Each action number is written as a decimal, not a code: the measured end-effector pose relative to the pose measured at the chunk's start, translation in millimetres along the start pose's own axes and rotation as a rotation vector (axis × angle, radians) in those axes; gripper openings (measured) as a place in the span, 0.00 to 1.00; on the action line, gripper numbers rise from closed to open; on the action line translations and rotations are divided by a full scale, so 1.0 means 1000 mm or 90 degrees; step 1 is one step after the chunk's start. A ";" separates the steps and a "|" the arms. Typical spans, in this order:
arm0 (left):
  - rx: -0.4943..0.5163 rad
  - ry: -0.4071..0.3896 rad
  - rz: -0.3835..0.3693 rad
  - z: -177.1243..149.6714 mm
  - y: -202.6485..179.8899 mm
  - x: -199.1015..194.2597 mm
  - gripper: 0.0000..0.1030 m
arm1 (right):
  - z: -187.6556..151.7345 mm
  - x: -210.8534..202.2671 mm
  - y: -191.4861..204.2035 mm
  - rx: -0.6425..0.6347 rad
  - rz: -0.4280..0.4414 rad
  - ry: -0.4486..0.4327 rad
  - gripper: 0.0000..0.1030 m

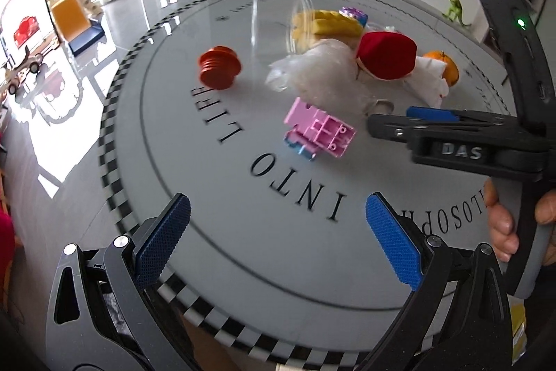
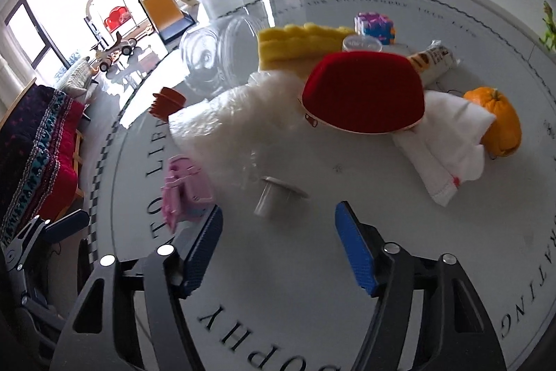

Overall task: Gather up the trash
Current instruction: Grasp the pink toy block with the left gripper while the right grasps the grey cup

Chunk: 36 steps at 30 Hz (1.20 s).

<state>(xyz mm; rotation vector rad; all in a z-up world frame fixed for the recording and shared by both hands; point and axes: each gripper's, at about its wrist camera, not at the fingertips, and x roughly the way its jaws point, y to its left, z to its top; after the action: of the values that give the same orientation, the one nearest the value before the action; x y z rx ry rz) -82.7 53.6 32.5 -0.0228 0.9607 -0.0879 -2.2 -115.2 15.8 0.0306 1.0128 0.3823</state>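
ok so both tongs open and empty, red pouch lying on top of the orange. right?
Not quite. The red pouch lies on the white cloth and crumpled plastic bag; the orange sits beside the cloth, as the right wrist view shows. Both tongs are open and empty.

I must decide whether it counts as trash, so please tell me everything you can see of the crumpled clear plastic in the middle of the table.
The crumpled plastic is a clear, whitish film, perhaps a bag, bunched into a loose wrinkled heap. It lies flat on the round grey table, near its middle. The red pouch overlaps its right edge, and the yellow sponge sits just behind it. The pink toy block lies at its front left corner; contact is unclear. No gripper touches it.
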 end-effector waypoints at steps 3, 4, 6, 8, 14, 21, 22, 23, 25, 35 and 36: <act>0.001 0.006 0.001 0.005 -0.001 0.008 0.95 | 0.003 0.010 0.004 -0.019 -0.016 0.005 0.47; -0.002 0.009 -0.001 0.007 -0.001 0.011 0.95 | 0.003 0.011 0.005 -0.029 -0.032 -0.002 0.36; -0.008 0.010 -0.006 0.012 0.000 0.016 0.95 | 0.003 0.011 0.006 -0.033 -0.036 -0.003 0.36; -0.008 0.013 -0.007 0.019 -0.004 0.025 0.95 | 0.001 0.009 0.001 -0.020 -0.033 -0.010 0.36; 0.021 0.019 0.000 0.033 -0.018 0.049 0.95 | -0.003 0.000 -0.022 0.013 -0.009 -0.015 0.36; 0.023 -0.002 0.007 0.042 -0.021 0.061 0.66 | -0.002 -0.009 -0.028 0.026 0.002 -0.019 0.36; 0.024 -0.005 0.006 0.042 -0.021 0.060 0.53 | -0.003 -0.010 -0.027 0.026 0.003 -0.020 0.36; 0.023 -0.006 0.005 0.042 -0.021 0.058 0.52 | -0.004 -0.011 -0.026 0.026 0.004 -0.020 0.36; 0.020 -0.005 -0.001 0.039 -0.019 0.056 0.52 | -0.003 -0.014 -0.023 0.024 0.005 -0.023 0.36; -0.005 -0.022 -0.005 0.017 -0.009 0.023 0.52 | -0.009 -0.036 -0.002 0.006 0.008 -0.040 0.36; -0.006 -0.023 -0.006 0.015 -0.009 0.020 0.52 | -0.010 -0.038 0.000 0.004 0.009 -0.042 0.36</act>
<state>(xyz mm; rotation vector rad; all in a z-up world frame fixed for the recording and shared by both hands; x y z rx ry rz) -59.1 42.4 25.2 -0.0366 0.9242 -0.0913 -28.9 -128.9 41.6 0.0551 0.9497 0.3891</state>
